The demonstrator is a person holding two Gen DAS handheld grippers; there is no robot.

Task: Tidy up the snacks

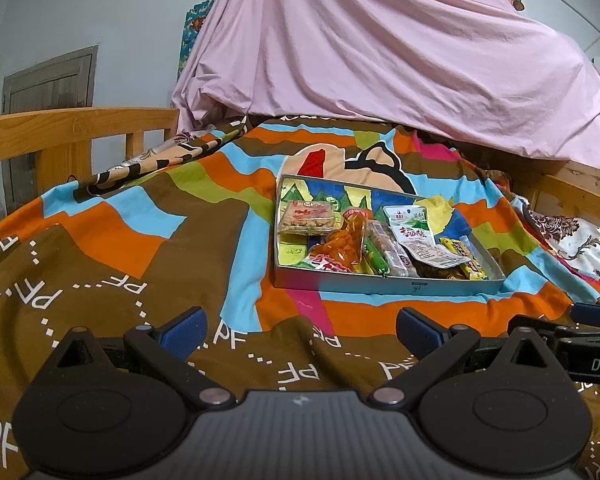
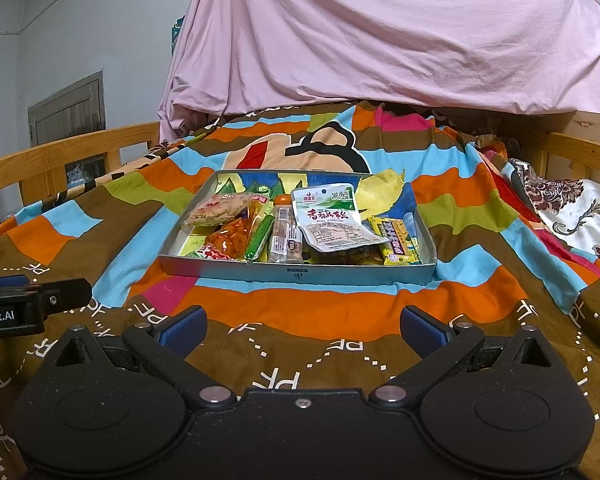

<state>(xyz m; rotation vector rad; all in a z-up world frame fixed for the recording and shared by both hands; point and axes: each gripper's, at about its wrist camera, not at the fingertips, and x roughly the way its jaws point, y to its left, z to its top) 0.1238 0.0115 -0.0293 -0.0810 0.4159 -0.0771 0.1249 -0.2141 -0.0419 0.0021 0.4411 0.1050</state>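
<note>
Both grippers' jaws wide over bare blanket [image 2: 300,308], well short of the tray [image 2: 296,274] rim.

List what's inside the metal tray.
The tray holds a white packet, a peanut pack, an orange pouch, a green stick and yellow packets. Whatever lies beneath them is covered.

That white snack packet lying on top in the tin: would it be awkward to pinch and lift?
Probably light and floppy: the white snack packet looks like a thin, flat pouch that sags over the snacks beneath it. Its glossy film may be slippery. Resting on top in the tin, it should lift free without dragging much along.
</note>
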